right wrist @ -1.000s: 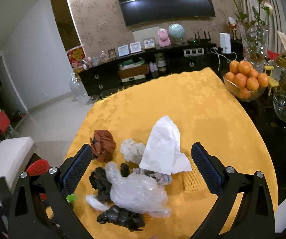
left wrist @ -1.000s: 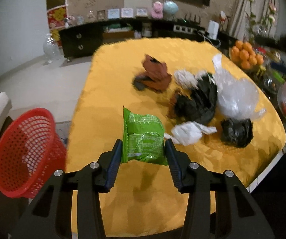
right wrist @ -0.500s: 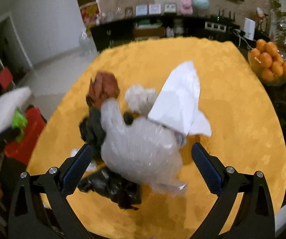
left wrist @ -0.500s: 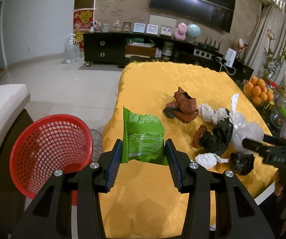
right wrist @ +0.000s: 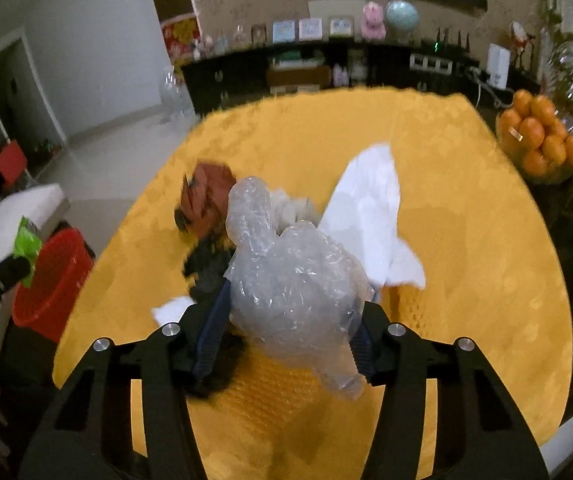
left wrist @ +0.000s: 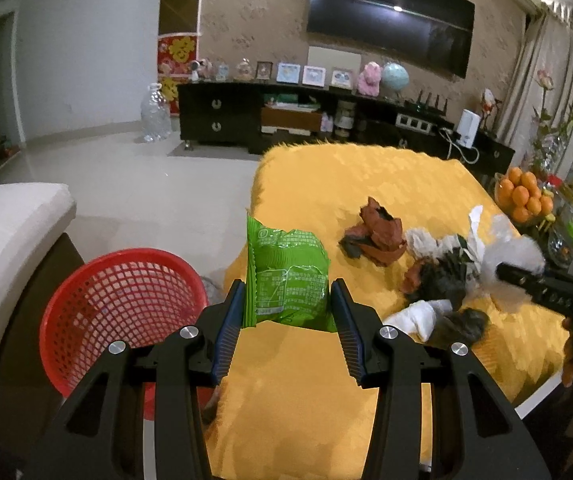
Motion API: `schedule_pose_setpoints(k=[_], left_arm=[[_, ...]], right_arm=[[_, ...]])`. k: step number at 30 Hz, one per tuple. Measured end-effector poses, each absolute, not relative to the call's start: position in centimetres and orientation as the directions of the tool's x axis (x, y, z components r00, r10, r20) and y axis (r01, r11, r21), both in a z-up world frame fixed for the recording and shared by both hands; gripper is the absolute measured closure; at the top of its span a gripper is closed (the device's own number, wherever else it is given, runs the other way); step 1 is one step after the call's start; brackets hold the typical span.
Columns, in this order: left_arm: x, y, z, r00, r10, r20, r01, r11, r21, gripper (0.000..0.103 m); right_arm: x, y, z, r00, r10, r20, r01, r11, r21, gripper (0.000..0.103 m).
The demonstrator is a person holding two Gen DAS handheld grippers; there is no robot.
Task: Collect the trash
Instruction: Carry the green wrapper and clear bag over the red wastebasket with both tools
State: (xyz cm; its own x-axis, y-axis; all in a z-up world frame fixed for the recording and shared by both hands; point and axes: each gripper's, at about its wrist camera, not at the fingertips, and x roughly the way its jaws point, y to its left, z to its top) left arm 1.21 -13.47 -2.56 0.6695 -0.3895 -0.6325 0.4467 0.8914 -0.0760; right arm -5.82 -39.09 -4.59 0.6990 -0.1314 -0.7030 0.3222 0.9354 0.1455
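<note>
A home living room: wall-mounted television (left wrist: 390, 34) at upper right, dark sideboard (left wrist: 246, 114) with framed photos (left wrist: 313, 75) below it, oranges (left wrist: 526, 200) beside the yellow-clothed table (left wrist: 366, 176).

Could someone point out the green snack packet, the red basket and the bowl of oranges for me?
green snack packet (left wrist: 288, 280): left wrist view, middle of its printed face.
red basket (left wrist: 122, 304): left wrist view, inner mesh wall.
bowl of oranges (right wrist: 542, 140): right wrist view, an orange in the pile.
</note>
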Motion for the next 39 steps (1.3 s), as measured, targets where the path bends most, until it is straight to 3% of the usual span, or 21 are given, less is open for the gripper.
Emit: schedule_pose_setpoints(k=[10,24,30,39], left_arm=[[1.7,-11.6,-0.3,0.740,-0.330,-0.586,0.375,0.926,-0.048,0.061],[5.1,-5.8,4.9,0.846,-0.185,-0.501,0.216,0.976,0.005,0.061],[7.3,-3.3,4.7,0.870,-0.126,-0.477,0.131,0.991,-0.024,0.061],[10.8,-1.4,1.7,0.829,-0.048,-0.558,0.037,0.999,-0.032,0.061]], right_arm=[[-6.1,-38.0,-1.2,0.783,-0.163,-0.600,0.311,0.938,0.151,0.051],[0.1,-30.7,3.2,0.836,-0.066,-0.544,0.140,0.985,0.096,0.051],[5.1,-27.9,4.7,0.857,-0.002,-0.515,0.049,0.996,0.078,0.051],[8.9,-27.5,1.3,0.818,0.043,-0.574,-0.007,0.998,0.064,0.051]])
